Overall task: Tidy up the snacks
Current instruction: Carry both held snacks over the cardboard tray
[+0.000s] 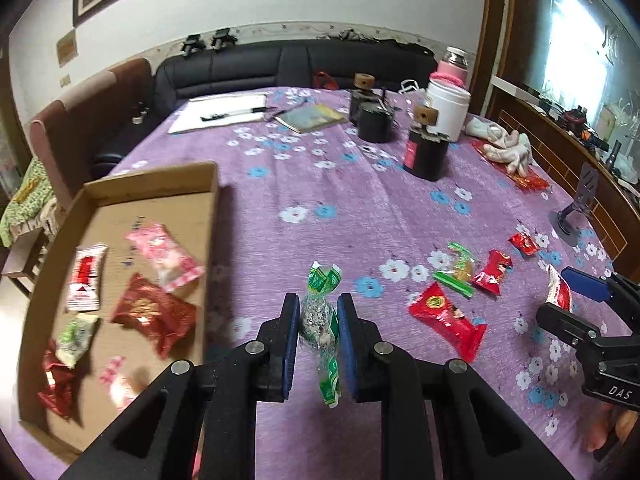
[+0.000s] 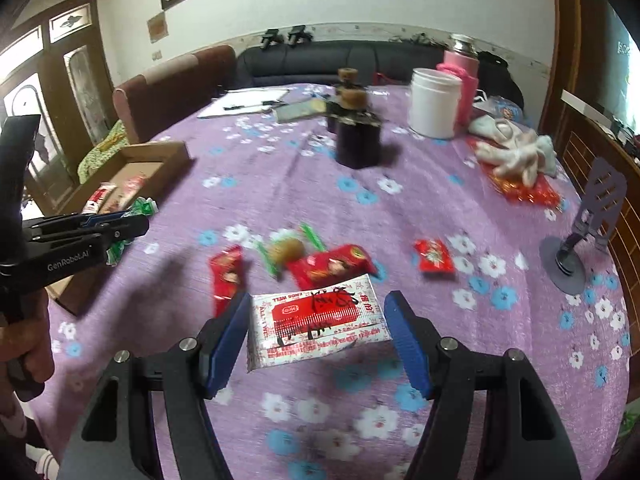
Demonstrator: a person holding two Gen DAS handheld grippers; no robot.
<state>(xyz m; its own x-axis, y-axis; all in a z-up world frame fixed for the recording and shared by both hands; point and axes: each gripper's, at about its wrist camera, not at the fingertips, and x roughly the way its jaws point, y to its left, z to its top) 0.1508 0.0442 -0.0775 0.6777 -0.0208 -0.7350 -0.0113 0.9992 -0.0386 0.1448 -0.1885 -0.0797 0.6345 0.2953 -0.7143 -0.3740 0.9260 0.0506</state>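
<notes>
While the left claw [image 1: 318, 334] clamps a green-wrapped candy [image 1: 322, 320] above the desk [image 1: 320, 200], at 3 o'clock of the cardboard tray [image 1: 208, 220], the right claw [image 2: 318, 336] straddles, spread apart, a red-and-white packet [image 2: 316, 322].

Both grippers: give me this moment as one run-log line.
left gripper: shut on green-wrapped candy, beside cardboard tray | right gripper: open, fingers astride red-and-white packet | loose snacks remain on tablecloth
</notes>
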